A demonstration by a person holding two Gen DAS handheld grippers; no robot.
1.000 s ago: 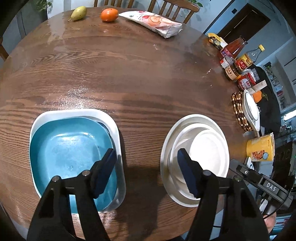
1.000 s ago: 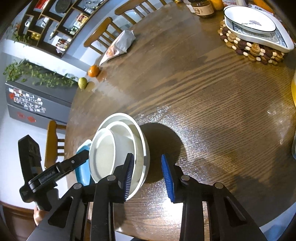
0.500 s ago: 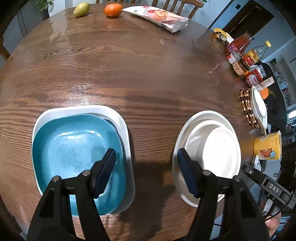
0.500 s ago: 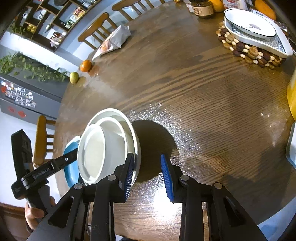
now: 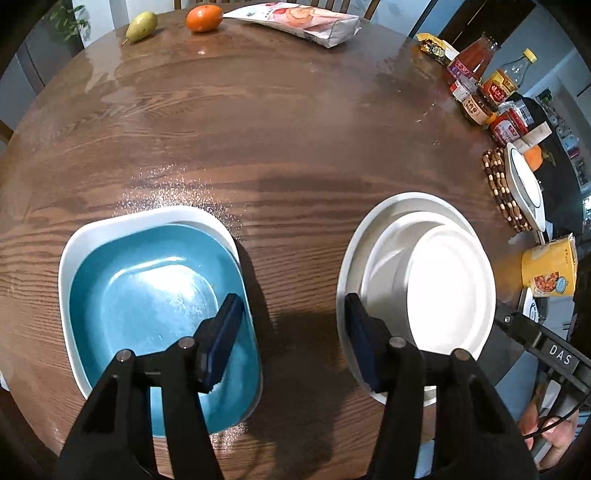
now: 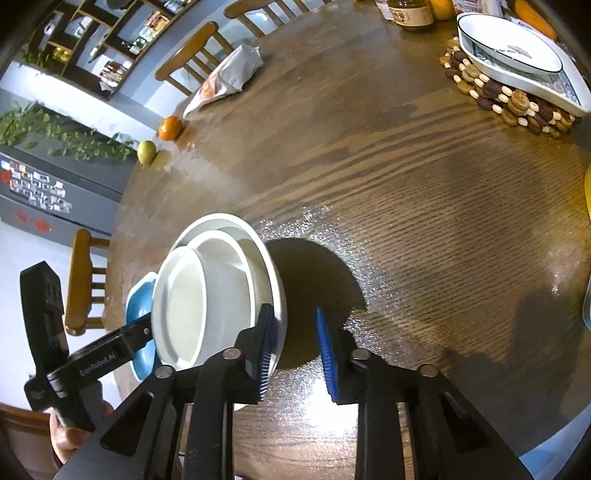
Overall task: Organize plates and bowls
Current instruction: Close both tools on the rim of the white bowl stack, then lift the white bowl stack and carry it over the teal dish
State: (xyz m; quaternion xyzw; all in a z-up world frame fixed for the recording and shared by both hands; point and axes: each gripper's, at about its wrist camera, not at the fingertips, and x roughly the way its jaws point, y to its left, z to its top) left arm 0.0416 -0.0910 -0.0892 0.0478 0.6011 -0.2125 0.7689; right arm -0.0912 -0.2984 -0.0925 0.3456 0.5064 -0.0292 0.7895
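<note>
Round wooden table (image 5: 280, 122): nested white bowls (image 6: 218, 295) sit just left of the right gripper (image 6: 293, 350), whose empty jaws have just been closing.

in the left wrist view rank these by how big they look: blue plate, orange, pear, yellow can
1. blue plate, though it sits nearest the camera
2. yellow can
3. orange and pear look alike; both are far off
</note>
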